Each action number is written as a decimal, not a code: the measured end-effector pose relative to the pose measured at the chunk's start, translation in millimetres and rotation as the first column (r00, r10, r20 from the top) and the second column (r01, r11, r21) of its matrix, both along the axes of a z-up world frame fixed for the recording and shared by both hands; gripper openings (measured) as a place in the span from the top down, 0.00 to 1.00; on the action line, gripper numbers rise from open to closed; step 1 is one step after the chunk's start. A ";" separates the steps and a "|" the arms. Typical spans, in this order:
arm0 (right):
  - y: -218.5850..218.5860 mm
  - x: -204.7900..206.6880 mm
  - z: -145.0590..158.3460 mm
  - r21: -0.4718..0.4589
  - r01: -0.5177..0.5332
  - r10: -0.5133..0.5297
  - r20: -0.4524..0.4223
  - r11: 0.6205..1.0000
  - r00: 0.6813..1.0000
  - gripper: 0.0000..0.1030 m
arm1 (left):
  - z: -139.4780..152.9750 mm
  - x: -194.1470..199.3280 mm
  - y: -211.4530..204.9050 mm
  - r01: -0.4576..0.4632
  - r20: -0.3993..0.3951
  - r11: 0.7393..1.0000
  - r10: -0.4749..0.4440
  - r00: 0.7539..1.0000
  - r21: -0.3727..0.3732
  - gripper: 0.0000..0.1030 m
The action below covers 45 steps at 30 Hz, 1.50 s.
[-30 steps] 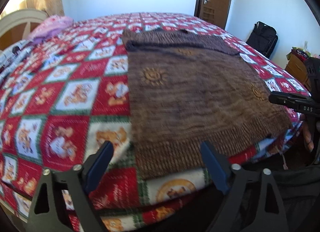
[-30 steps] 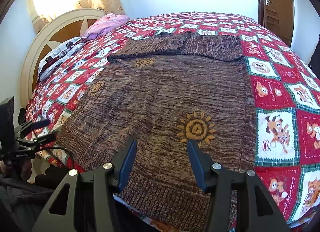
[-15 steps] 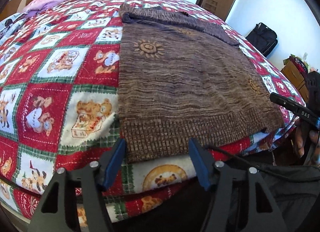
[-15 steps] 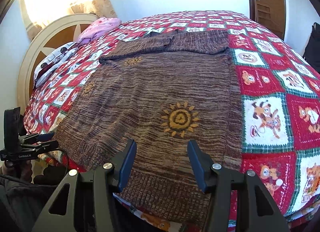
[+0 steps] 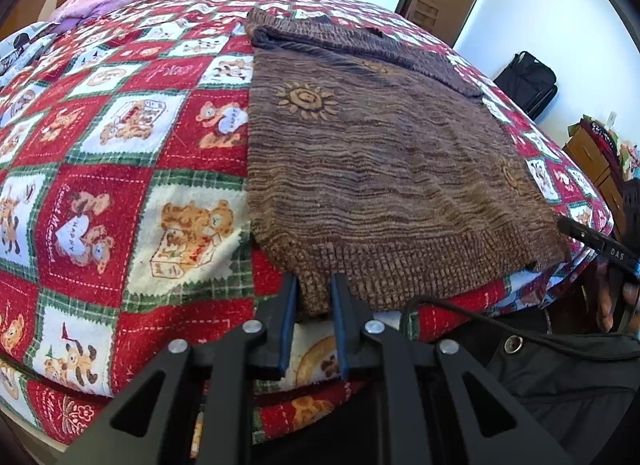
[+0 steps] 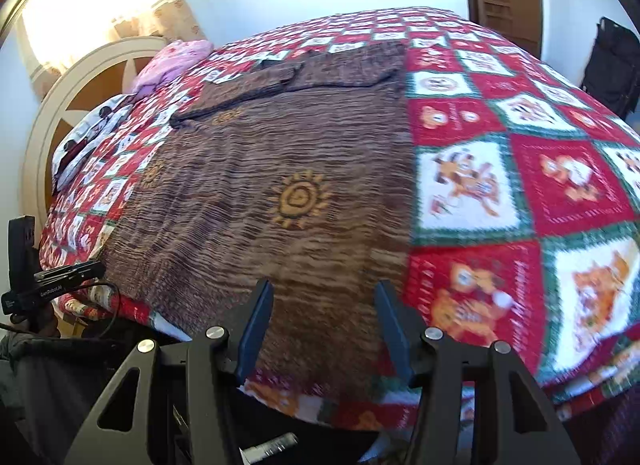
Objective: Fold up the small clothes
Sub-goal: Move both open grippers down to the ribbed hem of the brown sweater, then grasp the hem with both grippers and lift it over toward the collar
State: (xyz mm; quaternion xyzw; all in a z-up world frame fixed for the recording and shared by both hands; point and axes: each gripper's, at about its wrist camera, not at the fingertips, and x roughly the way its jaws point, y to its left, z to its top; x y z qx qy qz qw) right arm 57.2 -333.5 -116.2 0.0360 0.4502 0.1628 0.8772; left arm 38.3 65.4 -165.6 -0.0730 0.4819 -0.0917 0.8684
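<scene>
Brown striped knit sweater is lying lengthwise, hem nearest; left gripper, jaws just closing, is pinching its hem; right gripper is hovering half-open.

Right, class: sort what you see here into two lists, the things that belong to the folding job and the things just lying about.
Part of the job:
- brown knitted sweater, spread flat on the bed
- left claw, just closed on its ribbed hem
- right claw, open over the hem

Just lying about:
- teddy-bear quilt
- pink bundle by the headboard
- black bag by the wall
</scene>
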 end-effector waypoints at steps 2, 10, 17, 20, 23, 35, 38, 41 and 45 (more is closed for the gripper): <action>-5.9 -3.0 -0.6 -0.007 0.017 -0.017 -0.009 1.000 1.000 0.47 | 0.1 0.0 -1.4 0.001 0.004 1.000 -0.001 1.000 0.010 0.82; -7.2 -6.5 -1.5 -0.049 0.039 -0.041 -0.028 0.998 0.999 0.47 | -0.9 0.0 -1.2 0.004 0.016 1.000 -0.004 1.000 0.008 0.82; 0.3 -8.5 -7.0 0.046 -0.005 0.009 -0.080 0.999 0.997 0.49 | -3.3 2.1 -1.3 -0.001 0.031 1.000 0.001 1.000 -0.006 0.82; -1.8 -6.3 -8.6 0.030 -0.008 0.010 -0.064 1.000 0.998 0.89 | -3.7 3.2 3.0 0.009 0.046 0.999 -0.007 0.999 -0.047 0.85; -12.5 -8.6 -2.9 0.104 -0.006 0.007 -0.011 0.995 1.000 0.92 | 0.3 2.5 8.3 0.007 0.072 0.997 -0.002 0.997 -0.081 0.91; -16.1 -2.2 37.6 0.233 -0.031 -0.004 0.151 0.972 0.989 0.93 | 52.2 15.1 21.5 0.014 0.248 0.985 0.029 0.968 -0.171 0.91; -17.2 5.5 46.2 0.261 -0.026 -0.019 0.169 0.965 0.985 0.93 | 59.1 20.6 21.1 0.019 0.277 0.983 0.033 0.960 -0.182 0.91; -14.1 12.0 54.1 0.252 -0.024 -0.027 0.200 0.967 0.980 0.93 | 66.7 26.3 21.8 0.021 0.300 0.980 0.040 0.953 -0.200 0.91; -15.2 24.5 58.2 0.249 -0.009 -0.045 0.210 0.968 0.977 0.93 | 77.1 36.6 24.0 0.019 0.328 0.977 0.054 0.943 -0.214 0.91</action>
